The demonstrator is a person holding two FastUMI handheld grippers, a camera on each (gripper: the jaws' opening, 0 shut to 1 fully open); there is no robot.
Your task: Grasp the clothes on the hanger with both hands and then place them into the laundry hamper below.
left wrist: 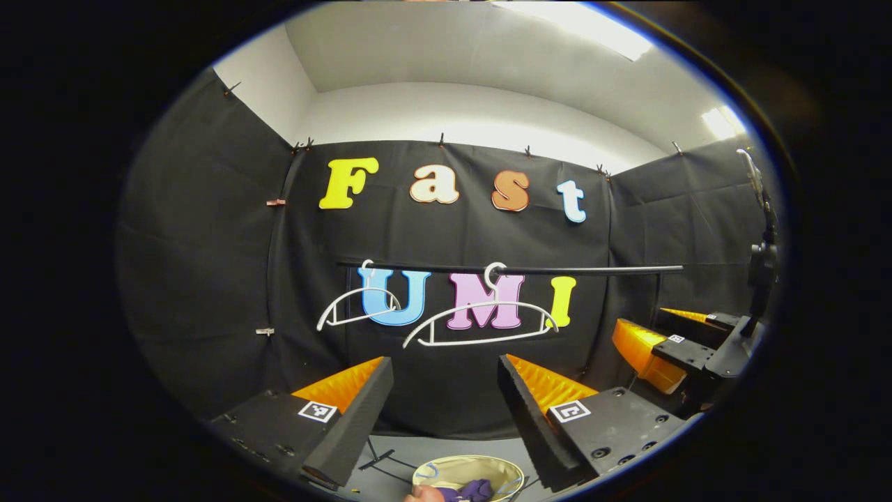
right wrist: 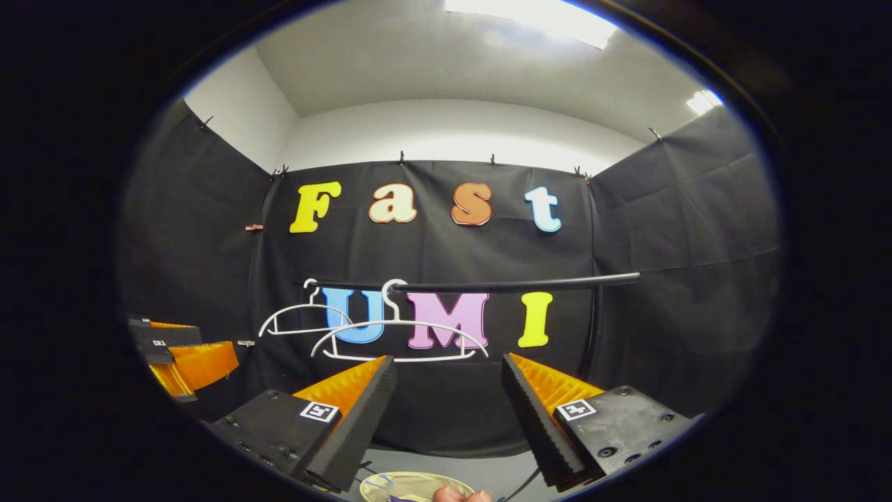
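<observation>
Two bare white hangers (left wrist: 359, 307) (left wrist: 481, 324) hang on a black rod (left wrist: 592, 269) before the back wall. Below them stands a beige laundry hamper (left wrist: 433, 470) with purple clothes (left wrist: 475, 490) lying inside it. My left gripper (left wrist: 446, 418) is open above the hamper, with nothing between its fingers. My right gripper (right wrist: 449, 418) is open and holds nothing; the left gripper view shows it off to the right (left wrist: 669, 345). The right gripper view has the same hangers (right wrist: 300, 317) (right wrist: 401, 341), the rod (right wrist: 516, 284), the hamper's rim (right wrist: 390, 484) and the left gripper (right wrist: 188, 359).
A dark stand (left wrist: 763, 258) rises at the right edge of the left gripper view. Part of a hand (left wrist: 418, 493) shows at the hamper's near rim. Thin black legs (left wrist: 380, 460) lie on the grey floor beside the hamper. Black cloth walls close in three sides.
</observation>
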